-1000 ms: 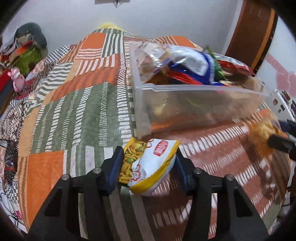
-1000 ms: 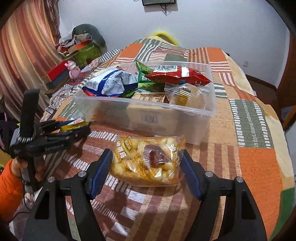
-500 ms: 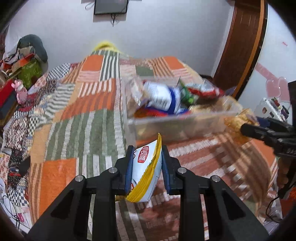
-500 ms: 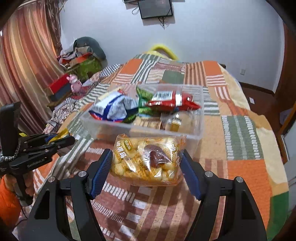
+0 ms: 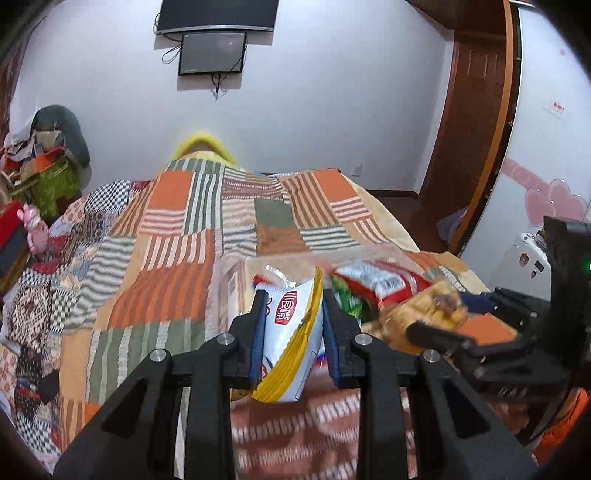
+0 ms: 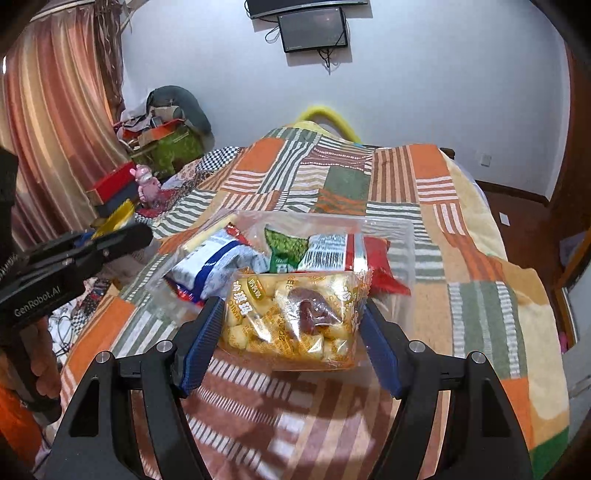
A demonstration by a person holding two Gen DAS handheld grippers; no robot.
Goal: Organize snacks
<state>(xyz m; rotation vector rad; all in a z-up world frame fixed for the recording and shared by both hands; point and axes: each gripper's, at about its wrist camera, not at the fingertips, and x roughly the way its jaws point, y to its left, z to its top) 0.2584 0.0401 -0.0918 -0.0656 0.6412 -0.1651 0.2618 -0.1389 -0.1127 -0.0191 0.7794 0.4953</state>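
My left gripper (image 5: 293, 301) is shut on a white and yellow snack packet (image 5: 291, 332), held edge-up above the bed. My right gripper (image 6: 293, 317) is shut on a clear bag of yellow puffed snacks (image 6: 295, 317), lifted off the quilt just before the bin. The clear plastic bin (image 6: 402, 236) sits on the patchwork quilt and holds a blue and white packet (image 6: 218, 266), a green packet (image 6: 284, 247) and a red packet (image 6: 373, 258). In the left wrist view the bin's packets (image 5: 376, 280) lie behind my left gripper, and the right gripper (image 5: 458, 317) with its yellow bag shows at the right.
A patchwork quilt (image 6: 480, 295) covers the bed. Piled clothes, boxes and a pink toy (image 6: 147, 182) stand at the left by the curtain (image 6: 48, 129). A wall screen (image 6: 314, 29) hangs at the far end. A wooden door (image 5: 476, 110) is at the right.
The left gripper closed on the white and yellow packet and lifted it off the quilt. The right gripper rose with the yellow snack bag and came nearer the bin.
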